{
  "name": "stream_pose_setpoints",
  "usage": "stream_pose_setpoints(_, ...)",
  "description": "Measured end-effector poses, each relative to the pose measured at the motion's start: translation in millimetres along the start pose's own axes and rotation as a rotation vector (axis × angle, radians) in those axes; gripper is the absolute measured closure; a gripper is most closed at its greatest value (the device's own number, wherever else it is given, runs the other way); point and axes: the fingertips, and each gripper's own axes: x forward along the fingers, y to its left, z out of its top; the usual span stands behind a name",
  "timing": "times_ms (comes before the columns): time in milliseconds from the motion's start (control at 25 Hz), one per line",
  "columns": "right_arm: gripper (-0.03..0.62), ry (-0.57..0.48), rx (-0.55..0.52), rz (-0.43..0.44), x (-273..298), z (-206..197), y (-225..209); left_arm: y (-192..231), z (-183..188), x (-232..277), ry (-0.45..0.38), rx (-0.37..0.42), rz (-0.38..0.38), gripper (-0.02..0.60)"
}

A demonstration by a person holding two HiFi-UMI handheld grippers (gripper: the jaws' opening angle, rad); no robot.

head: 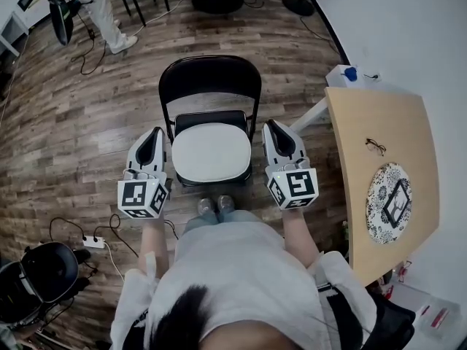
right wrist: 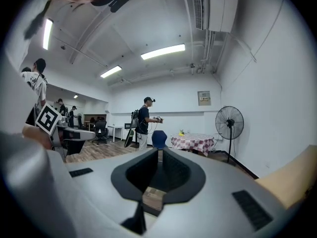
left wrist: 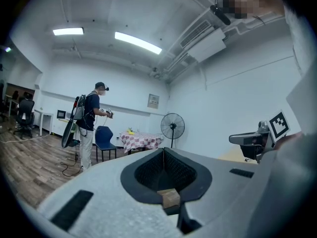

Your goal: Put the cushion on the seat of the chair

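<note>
Matt pale cloth cushion [head: 211,152] on black metal chair [head: 210,86]; glossy wood-plank floor [head: 87,115].

The left gripper [left wrist: 163,151] has its jaws together, empty. Beyond stand a person [left wrist: 90,120], a blue chair [left wrist: 105,138] and a fan [left wrist: 172,126].

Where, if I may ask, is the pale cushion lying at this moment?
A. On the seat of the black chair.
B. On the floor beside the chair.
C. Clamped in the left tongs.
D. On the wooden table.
A: the cushion lies flat on the seat of the chair, with the left tongs and the right tongs shut and empty on either side of it.
</note>
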Motion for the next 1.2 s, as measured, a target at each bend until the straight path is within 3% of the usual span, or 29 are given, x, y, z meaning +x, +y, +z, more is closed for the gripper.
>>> stream_pose_setpoints(640, 0.563, -0.05, -0.04, -0.008, -17.4, 25.0, 12.5, 0.3, 28.3, -26.1, -0.092, -0.005, 0.005, 0.569)
stream_pose_setpoints(1200, 0.563, -0.073, -0.03, -0.011, -19.6, 34.0, 27.4, 8.8, 40.9, -37.5, -0.122, 0.001, -0.002, 0.569)
